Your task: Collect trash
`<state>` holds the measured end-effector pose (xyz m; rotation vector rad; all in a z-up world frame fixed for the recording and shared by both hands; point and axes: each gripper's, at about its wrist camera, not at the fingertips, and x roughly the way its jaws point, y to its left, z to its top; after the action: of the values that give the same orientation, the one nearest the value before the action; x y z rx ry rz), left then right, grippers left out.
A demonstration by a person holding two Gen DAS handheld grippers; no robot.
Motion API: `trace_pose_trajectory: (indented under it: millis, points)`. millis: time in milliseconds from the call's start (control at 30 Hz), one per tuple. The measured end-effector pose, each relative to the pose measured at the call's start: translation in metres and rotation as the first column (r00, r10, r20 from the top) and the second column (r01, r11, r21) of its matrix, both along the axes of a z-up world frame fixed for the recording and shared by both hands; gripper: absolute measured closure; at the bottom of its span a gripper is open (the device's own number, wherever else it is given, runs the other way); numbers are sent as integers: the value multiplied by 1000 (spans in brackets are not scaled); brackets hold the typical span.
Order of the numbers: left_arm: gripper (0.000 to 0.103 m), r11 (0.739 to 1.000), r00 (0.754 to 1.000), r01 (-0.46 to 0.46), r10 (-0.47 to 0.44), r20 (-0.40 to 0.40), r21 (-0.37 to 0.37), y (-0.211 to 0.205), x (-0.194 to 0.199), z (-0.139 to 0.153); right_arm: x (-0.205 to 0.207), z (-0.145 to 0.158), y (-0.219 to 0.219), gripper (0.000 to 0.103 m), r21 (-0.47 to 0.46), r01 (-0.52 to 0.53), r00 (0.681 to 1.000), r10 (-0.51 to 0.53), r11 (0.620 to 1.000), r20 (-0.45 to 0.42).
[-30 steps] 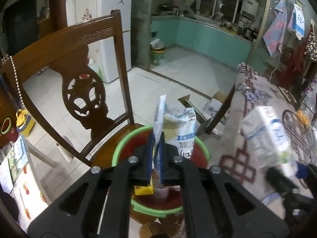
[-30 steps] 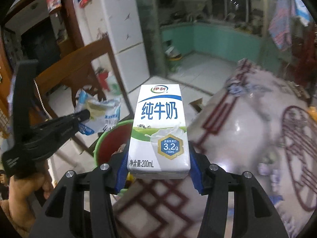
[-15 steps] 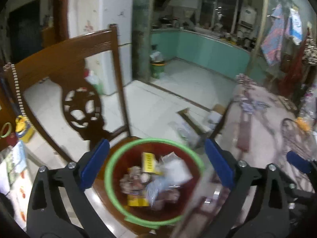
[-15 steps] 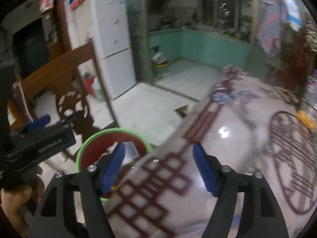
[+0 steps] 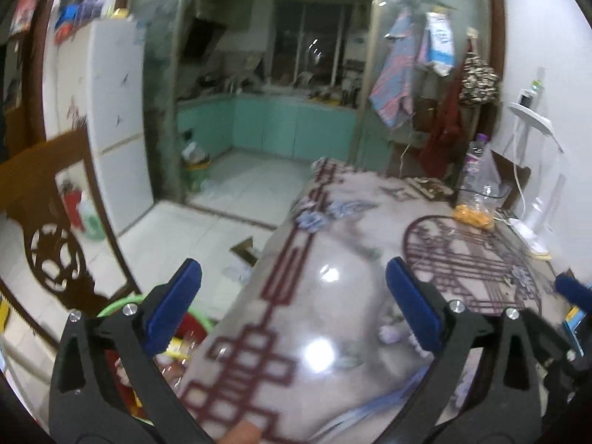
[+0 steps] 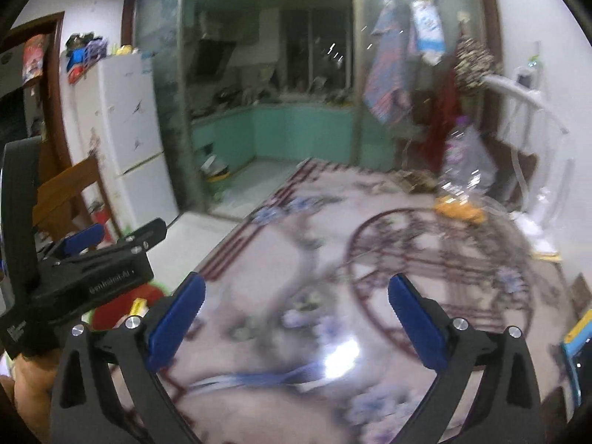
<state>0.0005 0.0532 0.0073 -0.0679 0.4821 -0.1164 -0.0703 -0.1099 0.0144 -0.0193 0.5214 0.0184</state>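
Tools, left (image 5: 294,299) and right (image 6: 296,314), just spread, gape empty over table (image 5: 333,259); trash orientation unreadable.

The right claw (image 6: 296,314) has just been opening and gapes wide, nothing between its blue pads, above the patterned counter (image 6: 370,251). At left the left claw (image 6: 85,251) hangs over a red bin (image 6: 122,307).
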Motion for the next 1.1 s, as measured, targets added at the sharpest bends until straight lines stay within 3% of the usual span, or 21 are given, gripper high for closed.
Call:
trace_pose_trajectory:
  millis: [133, 233, 400, 533, 900, 1100]
  points:
    - [5, 995, 993, -66, 59, 98, 68, -32, -11, 2, -15, 13, -25, 7, -11, 77, 990, -75, 997, 117]
    - [5, 991, 984, -103, 90, 155, 85, -41, -18, -3, -19, 17, -40, 7, 35, 75, 988, -79, 997, 134]
    - [5, 998, 998, -15, 12, 65, 60, -34, -11, -11, -20, 20, -49, 7, 61, 120, 983, -127, 991, 132]
    - [5, 999, 999, -41, 41, 22, 25, -25, -8, -16, -19, 20, -47, 7, 40, 135, 982, -139, 990, 129]
    - [5, 996, 999, -28, 25, 41, 83, -34, -11, -19, -19, 17, -46, 7, 37, 134, 983, -137, 990, 125]
    - [5, 997, 999, -21, 18, 28, 78, -36, -10, -20, -19, 12, -46, 7, 31, 143, 981, -146, 989, 126]
